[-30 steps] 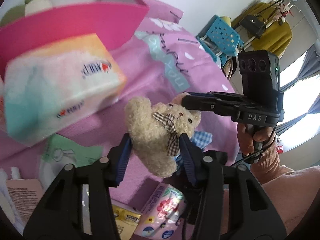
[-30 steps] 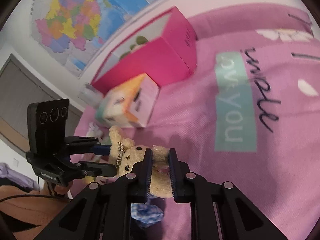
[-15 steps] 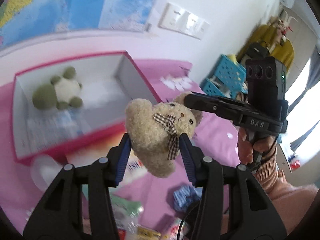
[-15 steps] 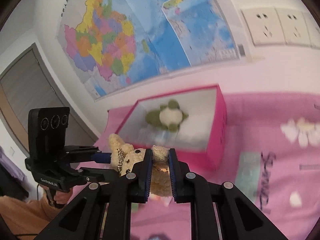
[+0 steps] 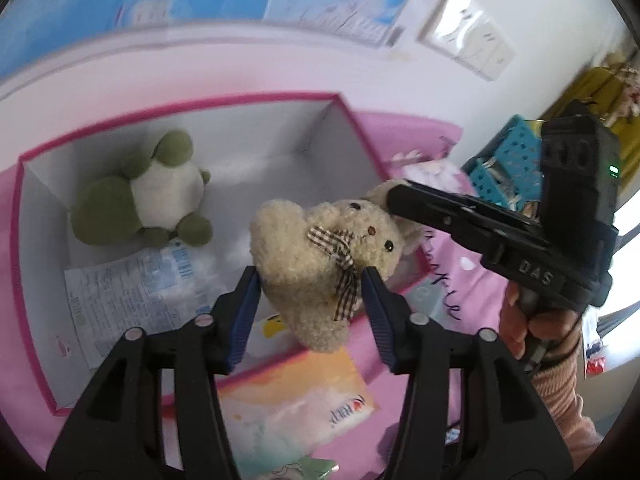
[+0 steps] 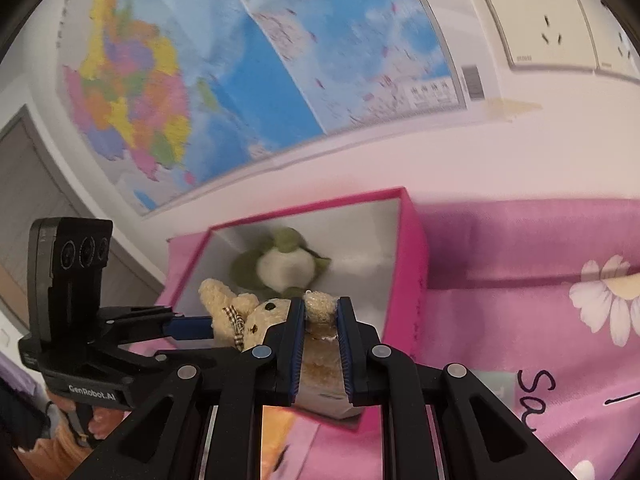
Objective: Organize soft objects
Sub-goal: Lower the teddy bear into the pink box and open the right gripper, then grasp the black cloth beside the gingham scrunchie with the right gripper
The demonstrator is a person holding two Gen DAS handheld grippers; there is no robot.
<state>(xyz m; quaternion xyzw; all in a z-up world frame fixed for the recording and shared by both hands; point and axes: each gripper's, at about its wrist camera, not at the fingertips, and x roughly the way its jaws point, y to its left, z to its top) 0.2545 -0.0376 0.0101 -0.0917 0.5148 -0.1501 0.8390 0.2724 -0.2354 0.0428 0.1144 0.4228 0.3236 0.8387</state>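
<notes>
left wrist view: a pink cloth (image 5: 404,364) with flowers and lettering covers the surface, and a world map (image 6: 256,80) hangs on the wall behind it, beside pale wall sockets (image 6: 548,20). on the cloth stands a pink box (image 5: 360,136), open at the top and white inside. a green and white plush (image 5: 148,196) lies in its far corner with a printed plastic pack (image 5: 132,296) flat on the floor in front of it. a tissue pack (image 5: 296,404) lies on the cloth just outside the near wall.

a beige teddy bear (image 5: 320,264) with a checked bow hangs in the air above the near part of the box, carried by both claws. the left gripper (image 5: 312,292) has the bear's body between its blue pads; its jaws are opening, and the left pad still touches the fur while the right pad looks just beside it. the right gripper (image 6: 319,320) has one ear of the bear between its pads and still pinches it, though its jaws too are opening. a hand (image 5: 532,324) in a peach sleeve holds the right gripper's handle. a blue basket (image 5: 508,160) stands far off.
</notes>
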